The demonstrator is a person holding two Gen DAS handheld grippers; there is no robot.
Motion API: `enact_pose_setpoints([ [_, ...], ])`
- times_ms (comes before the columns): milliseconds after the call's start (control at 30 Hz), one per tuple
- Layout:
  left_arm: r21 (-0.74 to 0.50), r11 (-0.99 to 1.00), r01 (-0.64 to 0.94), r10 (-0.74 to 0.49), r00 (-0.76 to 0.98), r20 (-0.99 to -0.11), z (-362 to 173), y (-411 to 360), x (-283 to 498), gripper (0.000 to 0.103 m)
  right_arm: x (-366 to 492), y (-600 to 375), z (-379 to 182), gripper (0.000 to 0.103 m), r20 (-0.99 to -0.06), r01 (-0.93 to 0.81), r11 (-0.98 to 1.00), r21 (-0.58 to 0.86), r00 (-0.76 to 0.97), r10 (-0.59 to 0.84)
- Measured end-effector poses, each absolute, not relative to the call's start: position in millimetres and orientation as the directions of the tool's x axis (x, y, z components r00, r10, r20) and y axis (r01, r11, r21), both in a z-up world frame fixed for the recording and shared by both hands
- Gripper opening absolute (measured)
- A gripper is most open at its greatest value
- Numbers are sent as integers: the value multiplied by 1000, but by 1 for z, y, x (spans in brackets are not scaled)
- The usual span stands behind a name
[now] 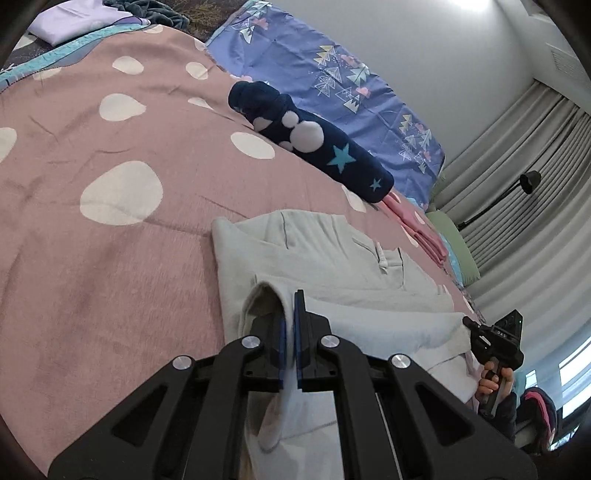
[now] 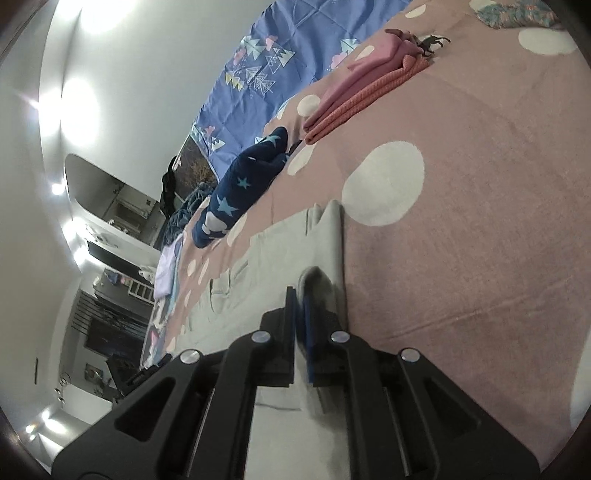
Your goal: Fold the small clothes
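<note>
A pale grey garment (image 1: 332, 258) lies on the pink spotted bedspread (image 1: 110, 184). My left gripper (image 1: 290, 314) is shut on a corner of the garment's near edge and holds that edge folded over the rest. My right gripper (image 2: 299, 306) is shut on the other corner of the same garment (image 2: 258, 266), the cloth curling over its right finger. The right gripper also shows in the left wrist view (image 1: 495, 339), held by a hand at the garment's far end.
A rolled navy star-print garment (image 1: 314, 140) lies beyond the grey one. Folded pink clothes (image 2: 354, 85) are stacked farther along the bed. A blue patterned sheet (image 1: 332, 74) covers the back. A folded lilac piece (image 1: 74, 22) sits at the far corner. Curtains (image 1: 535, 184) hang at right.
</note>
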State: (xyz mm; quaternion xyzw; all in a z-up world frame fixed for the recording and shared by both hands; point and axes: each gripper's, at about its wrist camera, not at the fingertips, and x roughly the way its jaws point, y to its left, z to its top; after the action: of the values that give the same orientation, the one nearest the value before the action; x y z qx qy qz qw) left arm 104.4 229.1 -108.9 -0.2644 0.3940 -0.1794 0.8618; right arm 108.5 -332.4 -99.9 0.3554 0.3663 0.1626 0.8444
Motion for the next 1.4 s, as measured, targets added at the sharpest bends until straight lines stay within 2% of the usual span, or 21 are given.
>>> enact_pose_setpoints([
  [33,-595,797,104,-518,623,-586,-107,230,101,9,104,-331,-97,13,-508,-28,705,708,673,537],
  [67,-591,799,108,-519,621,-588,-105,230,97,20,100,-329,-95,18,-512,-40,715,698,670,538],
  [100,-583,805,113,-515,620,-592,-102,230,90,26,93,-326,-92,24,-523,-56,735,676,665,533],
  [133,-575,809,117,-513,619,-595,-101,231,85,34,88,-323,-90,27,-534,-66,751,657,662,526],
  [267,-542,828,143,-512,586,-628,-102,227,63,35,72,-313,-87,30,-587,-86,808,582,644,491],
  [333,-526,838,144,-509,555,-659,-110,222,56,35,69,-309,-89,26,-605,-84,823,562,636,478],
  [367,-512,846,146,-500,549,-670,-112,220,54,26,68,-310,-90,12,-606,-84,823,561,636,478],
  [400,-506,850,146,-495,550,-673,-112,219,53,18,67,-311,-90,8,-604,-76,819,569,638,478],
  [433,-509,847,151,-500,549,-669,-112,218,52,4,67,-313,-88,6,-594,-70,813,578,647,478],
  [600,-507,843,179,-502,600,-623,-88,213,59,3,78,-319,-69,5,-504,-98,749,655,682,529],
  [733,-503,833,229,-520,633,-574,-57,208,80,2,106,-323,-48,5,-467,-104,730,675,706,533],
  [833,-489,846,212,-486,685,-544,-36,213,117,3,149,-330,-37,5,-465,-67,720,690,722,512],
  [867,-482,855,193,-466,695,-548,-35,215,130,7,165,-331,-37,7,-479,-42,723,690,722,499],
  [900,-477,864,162,-440,704,-557,-37,219,144,9,176,-333,-39,17,-495,-9,728,686,727,475],
  [933,-483,870,97,-399,713,-576,-43,225,160,25,186,-335,-41,24,-513,29,735,678,734,445],
  [967,-492,870,37,-368,713,-596,-51,230,172,36,191,-336,-43,37,-522,43,738,673,735,433],
  [1100,-501,865,17,-371,696,-615,-67,232,183,44,197,-335,-53,39,-542,12,765,643,713,444],
  [1167,-458,888,38,-365,664,-653,-79,226,183,53,200,-333,-61,39,-577,7,795,607,692,434],
  [1267,-424,905,31,-353,611,-709,-96,220,189,54,208,-329,-72,39,-611,9,812,583,664,432],
  [1400,-424,906,9,-353,571,-741,-116,218,203,54,223,-314,-80,47,-651,-24,840,542,621,437],
])
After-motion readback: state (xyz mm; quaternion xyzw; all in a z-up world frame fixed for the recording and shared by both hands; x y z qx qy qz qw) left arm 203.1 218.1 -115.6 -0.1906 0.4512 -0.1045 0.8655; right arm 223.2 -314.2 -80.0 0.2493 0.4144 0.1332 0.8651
